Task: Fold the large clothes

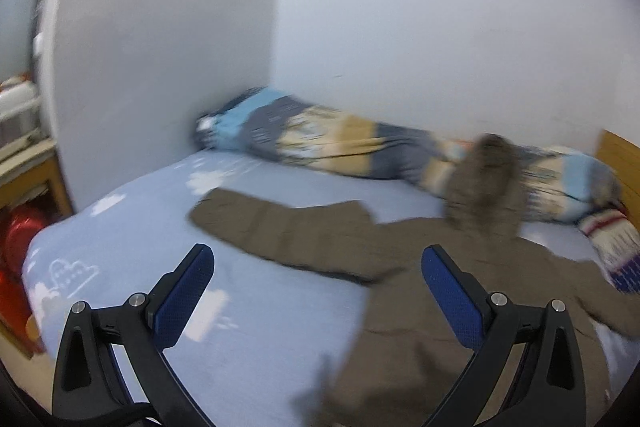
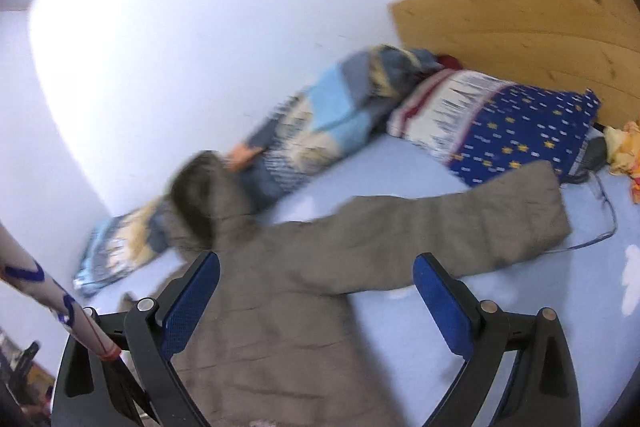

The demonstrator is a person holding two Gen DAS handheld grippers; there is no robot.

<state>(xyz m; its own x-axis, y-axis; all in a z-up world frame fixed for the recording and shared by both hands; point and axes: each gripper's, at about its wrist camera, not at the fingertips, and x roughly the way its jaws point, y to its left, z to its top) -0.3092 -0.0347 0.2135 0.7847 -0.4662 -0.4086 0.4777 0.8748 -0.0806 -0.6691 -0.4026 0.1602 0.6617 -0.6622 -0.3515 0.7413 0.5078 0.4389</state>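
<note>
A brown-grey hooded coat (image 1: 420, 307) lies spread flat on the light blue bed sheet (image 1: 248, 327), back up, with both sleeves stretched out and its fur-trimmed hood (image 1: 486, 179) toward the wall. In the right wrist view the coat (image 2: 288, 315) fills the lower middle, its right sleeve (image 2: 460, 223) reaching toward the pillow. My left gripper (image 1: 318, 263) is open and empty, hovering above the coat's left sleeve and side. My right gripper (image 2: 316, 275) is open and empty above the coat's body. Both views are blurred.
A rolled patterned quilt (image 1: 340, 139) lies along the white wall. A blue starred pillow (image 2: 508, 131) rests by the wooden headboard (image 2: 520, 27). A thin cable (image 2: 600, 223) lies on the sheet near the sleeve. Red items (image 1: 16, 247) and a wooden shelf stand left of the bed.
</note>
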